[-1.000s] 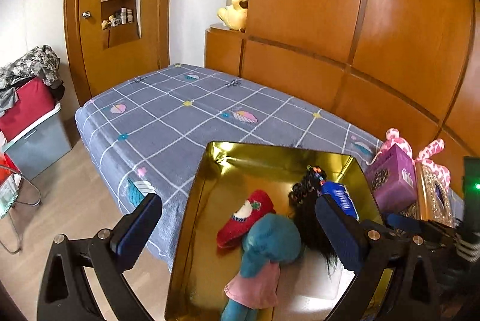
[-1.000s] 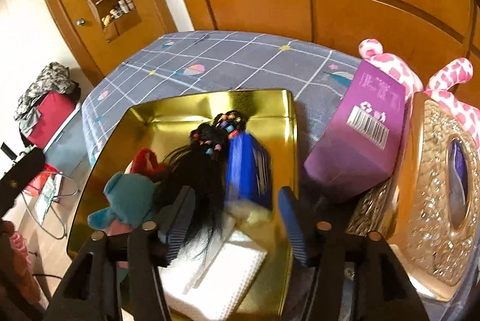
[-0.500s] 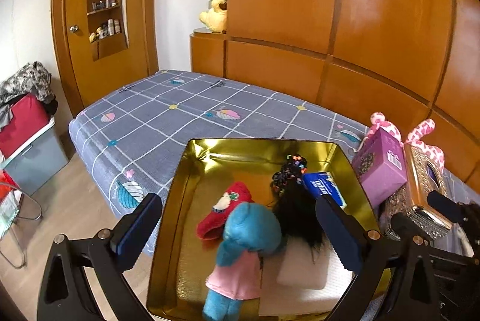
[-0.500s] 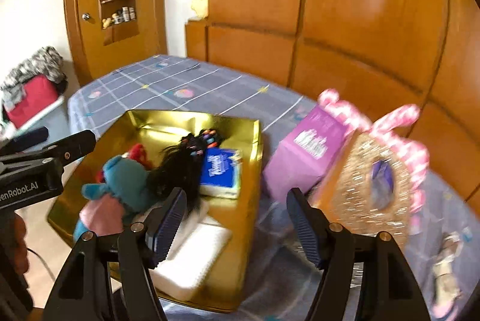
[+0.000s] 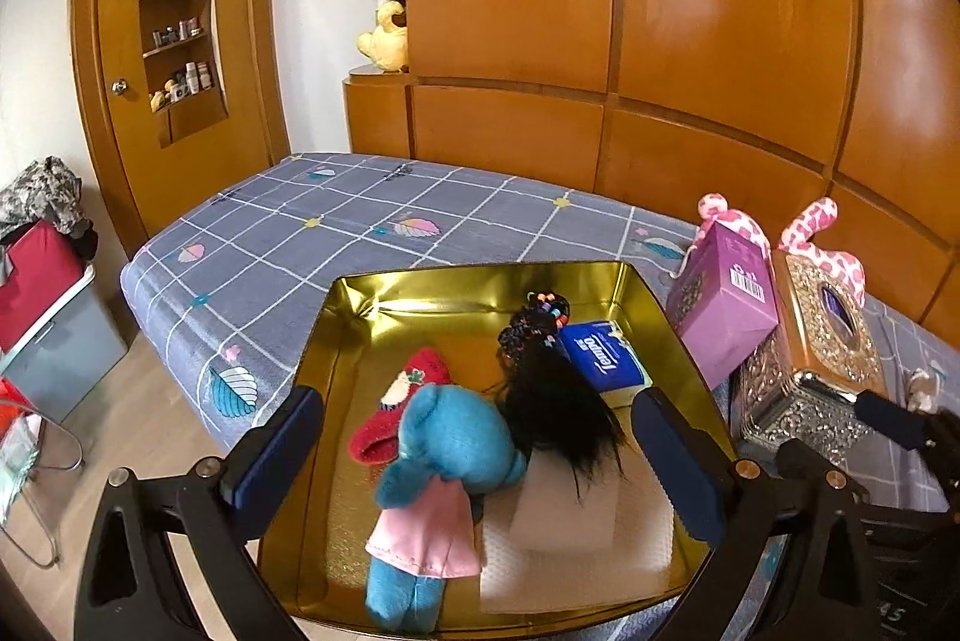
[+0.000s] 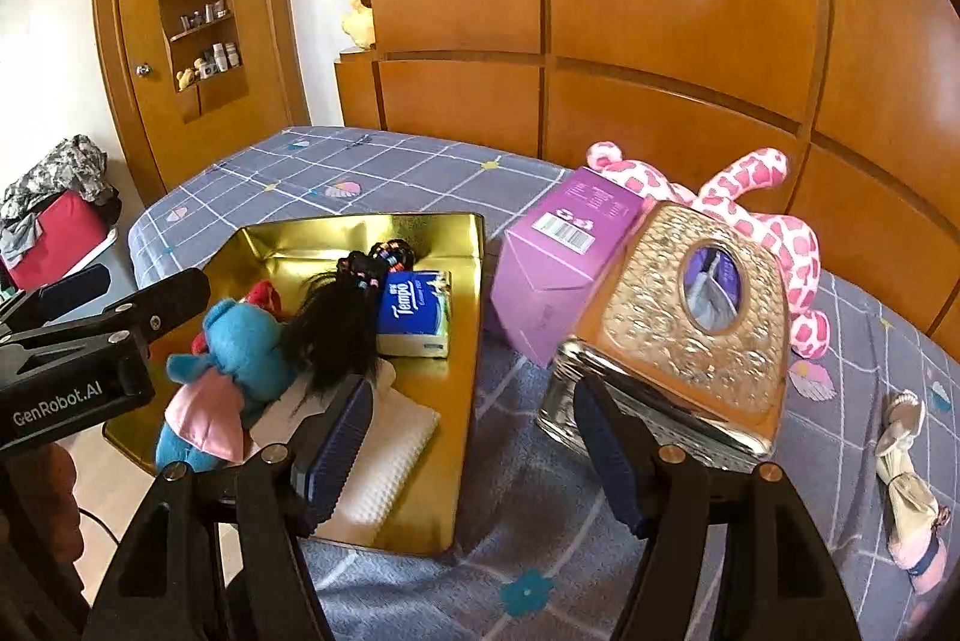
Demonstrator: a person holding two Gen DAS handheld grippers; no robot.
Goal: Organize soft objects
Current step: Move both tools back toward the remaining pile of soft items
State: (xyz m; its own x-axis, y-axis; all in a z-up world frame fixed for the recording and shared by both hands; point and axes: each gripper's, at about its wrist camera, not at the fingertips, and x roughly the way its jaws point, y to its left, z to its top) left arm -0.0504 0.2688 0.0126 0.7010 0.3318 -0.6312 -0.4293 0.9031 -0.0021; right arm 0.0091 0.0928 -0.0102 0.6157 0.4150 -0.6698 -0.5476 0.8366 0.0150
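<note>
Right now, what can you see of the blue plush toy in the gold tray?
The blue plush toy is fuzzy, with a round head and stubby limbs, and wears a pink cloth dress. It lies on its back at the near end of the gold tray, its head against a red knit item and black doll hair. No gripper touches it.

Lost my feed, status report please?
Both hand-held grippers, left and right, open, empty; right jaws just opening. Blue plush lies in gold tray. Pink spotted plush behind ornate tissue box.

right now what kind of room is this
Most likely a bedroom: a bed under a grey checked sheet, wooden wardrobe panelling behind it, and a door with small toiletry shelves.
</note>
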